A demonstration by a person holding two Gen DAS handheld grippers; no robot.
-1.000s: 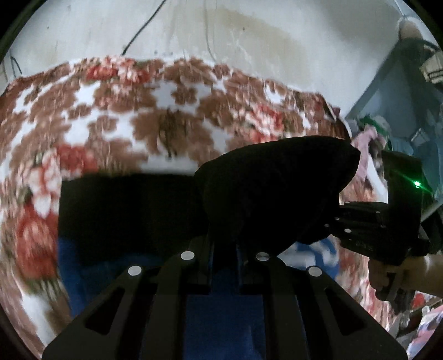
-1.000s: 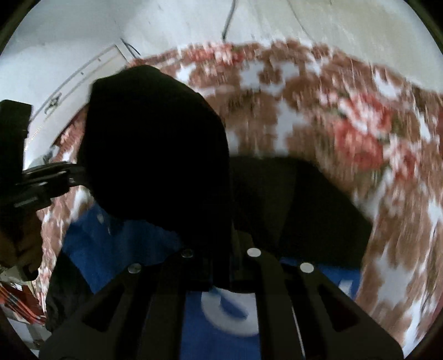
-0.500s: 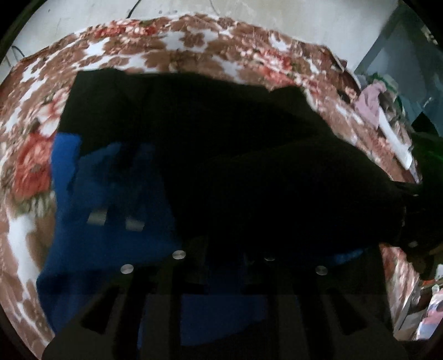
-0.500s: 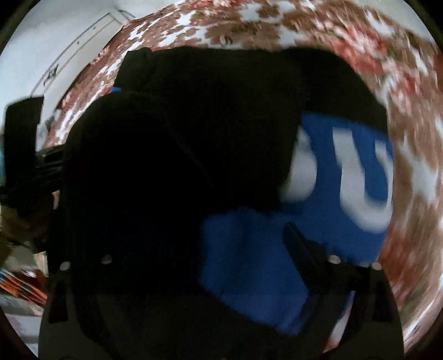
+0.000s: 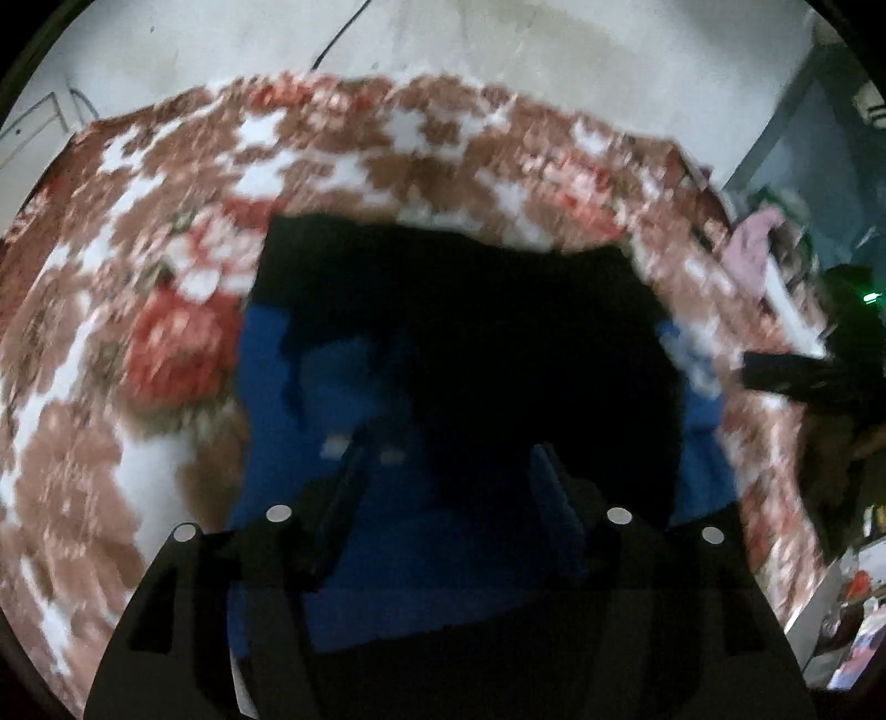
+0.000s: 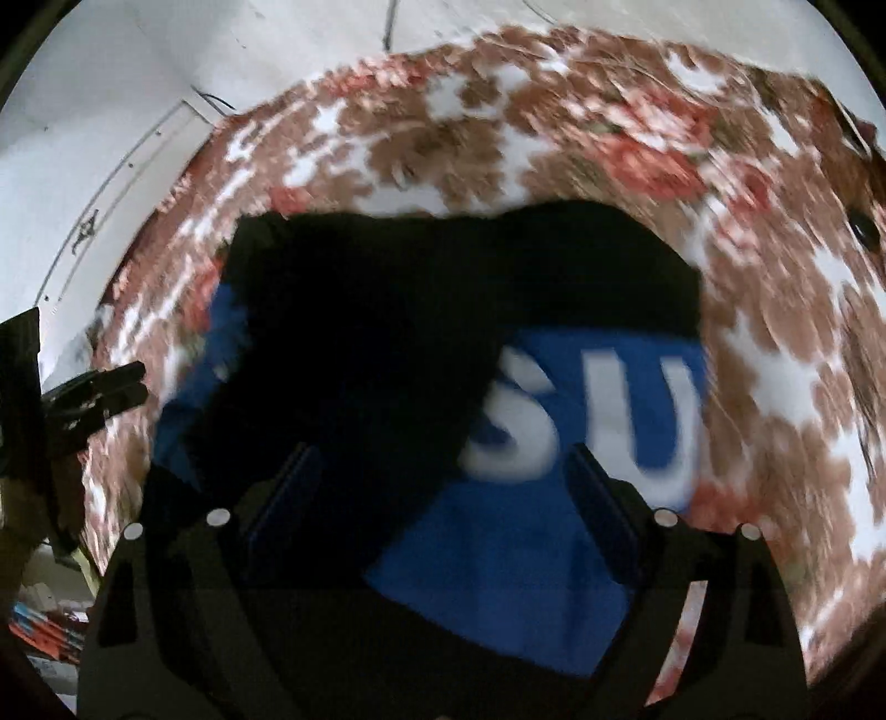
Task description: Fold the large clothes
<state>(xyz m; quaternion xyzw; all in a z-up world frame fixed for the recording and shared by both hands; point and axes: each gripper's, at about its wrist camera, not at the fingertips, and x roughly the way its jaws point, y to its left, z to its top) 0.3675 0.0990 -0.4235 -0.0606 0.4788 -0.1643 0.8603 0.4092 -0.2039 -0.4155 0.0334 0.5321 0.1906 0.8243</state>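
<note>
The black and blue garment [image 5: 476,354] lay flat on the flowered bedspread [image 5: 166,343], its black part folded over the blue, with the white letters [image 6: 587,415] showing on the blue panel in the right wrist view. A second before, both tongs were pinched on a raised fold of the black cloth; half a second before, that fold was draped down across the blue. Now the fold rested on the garment and no cloth hung from either tool. The left tongs [image 5: 448,476] had just been opening and stood apart with nothing pressed between them, only the garment lying beneath. The right tongs [image 6: 437,471] stood wide apart, likewise empty. This fold looked laid, though blue cloth stuck out past the black on both sides, so the garment was probably not yet finished.

Both views were blurred. Beyond the bedspread rose a pale wall [image 5: 498,50] with a dark cable [image 5: 338,33]. At the right edge of the left view sat a heap of clothes [image 5: 758,249]. Nothing lay on the garment to hinder another fold.
</note>
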